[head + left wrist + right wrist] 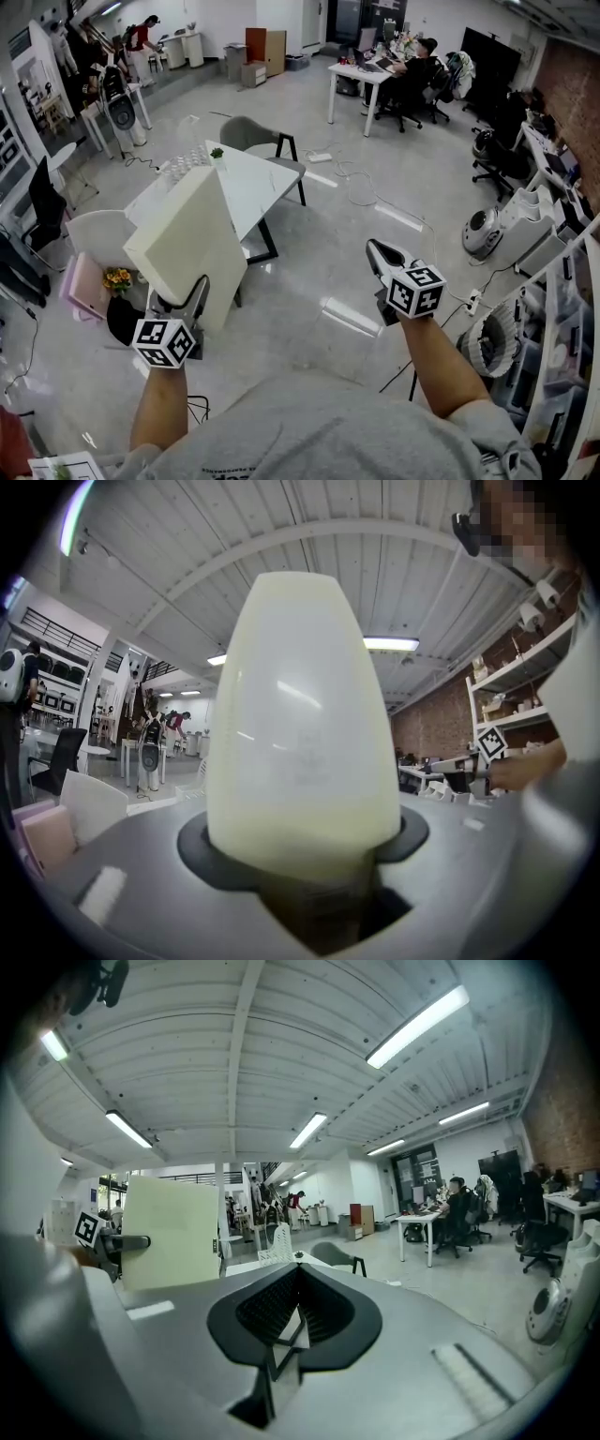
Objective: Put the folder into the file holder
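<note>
I had the left tongs (190,298) pinching the cream folder (183,239) by its near edge, folder up in the air, near side of the white desk (255,183) — right tongs (380,253) were pressed together, empty.

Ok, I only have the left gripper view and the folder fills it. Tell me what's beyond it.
Observer: A white table stands just beyond the folder, with a grey chair at its far end.
Operator: Report the right gripper.
Observer: The right gripper is empty, jaws together, out over the floor, apart from the folder.
Operator: Find where the folder goes.
Observer: Possibly the white mesh rack at the table's far corner; I can't confirm.
</note>
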A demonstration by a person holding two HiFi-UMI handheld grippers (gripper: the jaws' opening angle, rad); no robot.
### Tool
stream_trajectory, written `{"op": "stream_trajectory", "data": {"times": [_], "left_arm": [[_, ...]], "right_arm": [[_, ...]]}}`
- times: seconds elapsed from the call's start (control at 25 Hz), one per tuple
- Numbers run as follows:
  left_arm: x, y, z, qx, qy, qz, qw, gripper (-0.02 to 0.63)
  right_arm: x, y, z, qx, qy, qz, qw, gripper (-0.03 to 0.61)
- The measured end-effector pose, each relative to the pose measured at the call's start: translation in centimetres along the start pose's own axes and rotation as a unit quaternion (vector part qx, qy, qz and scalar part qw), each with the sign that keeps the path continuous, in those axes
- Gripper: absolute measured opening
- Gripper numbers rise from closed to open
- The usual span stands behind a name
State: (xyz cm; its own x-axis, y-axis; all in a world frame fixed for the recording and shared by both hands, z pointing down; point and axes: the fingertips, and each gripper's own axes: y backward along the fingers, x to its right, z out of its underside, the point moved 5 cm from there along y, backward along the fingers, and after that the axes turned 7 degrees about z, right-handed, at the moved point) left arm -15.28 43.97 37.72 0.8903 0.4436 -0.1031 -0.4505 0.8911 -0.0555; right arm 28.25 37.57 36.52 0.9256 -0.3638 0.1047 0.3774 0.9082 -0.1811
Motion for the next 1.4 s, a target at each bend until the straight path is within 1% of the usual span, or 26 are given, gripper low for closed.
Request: {"op": "stream_trajectory", "data": {"times": [0.16,0.36,0.48,0.6,0.76,0.88,1.04,1.2,1.4], "left_arm": [[2.2,-2.3,0.4,0.000,0.004,0.000,1.0000,0.348],[4.2,-5.1,-0.1,0.009,0.016,0.007,0.9998,0.348],[4.3,-6.7,-0.2,0.005,0.011,0.014,0.9998,0.348],[2.9,-8.7,-0.5,0.008,0.008,0.017,0.9998,0.348],[-0.5,-12.1,-0.3,0.008,0.014,0.026,0.9995,0.348],[-4.0,-15.3,-0.5,0.014,0.010,0.039,0.9991,0.348],[-9.6,-20.8,-1.5,0.018,0.008,0.058,0.9981,0.348],[-15.5,-26.3,-3.0,0.015,-0.003,0.079,0.9968,0.348],[-22.2,-32.8,-4.4,0.008,-0.005,0.096,0.9953,0.348]], "right_arm": [[2.3,0.6,0.1,-0.002,0.003,0.000,1.000,0.003],[4.3,0.6,-0.1,-0.007,0.013,-0.004,1.000,0.003],[5.0,-0.3,-0.2,-0.008,0.012,-0.005,1.000,0.003],[5.2,-2.3,-0.7,-0.007,0.013,-0.004,1.000,0.003],[5.1,-6.6,-1.1,-0.006,0.013,0.004,1.000,0.003],[4.7,-11.1,-2.2,0.001,0.018,0.009,1.000,0.003],[4.2,-18.5,-4.2,0.009,0.014,0.015,1.000,0.003],[3.5,-26.3,-6.6,0.022,0.009,0.017,1.000,0.003],[3.3,-35.4,-8.3,0.028,0.002,0.020,0.999,0.003]]}}
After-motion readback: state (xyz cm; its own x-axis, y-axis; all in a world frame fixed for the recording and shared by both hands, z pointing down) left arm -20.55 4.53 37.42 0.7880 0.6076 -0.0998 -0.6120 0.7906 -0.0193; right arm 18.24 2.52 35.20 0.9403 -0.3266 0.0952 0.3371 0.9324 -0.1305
